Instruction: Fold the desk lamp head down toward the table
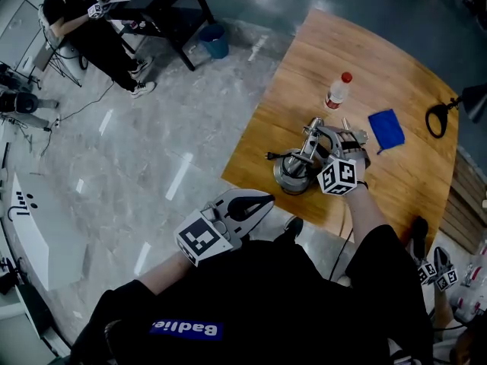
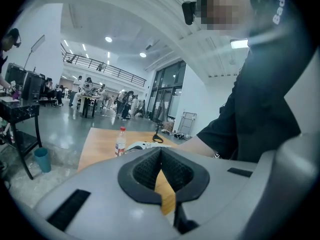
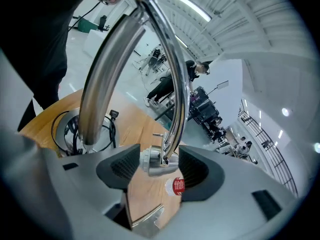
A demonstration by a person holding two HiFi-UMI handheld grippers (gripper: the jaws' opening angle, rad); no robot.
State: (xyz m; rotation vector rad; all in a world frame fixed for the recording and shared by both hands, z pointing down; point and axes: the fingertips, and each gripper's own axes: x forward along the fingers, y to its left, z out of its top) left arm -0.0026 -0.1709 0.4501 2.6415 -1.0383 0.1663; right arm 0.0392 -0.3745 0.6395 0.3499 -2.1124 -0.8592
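The chrome desk lamp (image 1: 293,175) stands on its round base near the front left corner of the wooden table (image 1: 304,59), with its black cord coiled at the base. My right gripper (image 1: 323,132) reaches over it from the right. In the right gripper view, the lamp's small metal joint (image 3: 156,163) lies between the jaws of the right gripper (image 3: 157,166), which stand open around it. A thin curved rod (image 3: 172,69) and a thick tube (image 3: 102,74) rise from there. My left gripper (image 1: 259,202) hangs off the table over the floor, shut and empty (image 2: 161,159).
A plastic bottle with a red cap (image 1: 338,91) stands behind the lamp, with a blue cloth (image 1: 386,129) to its right. A black looped object (image 1: 437,119) lies near the table's right edge. A person sits at a dark desk (image 1: 152,6) across the floor.
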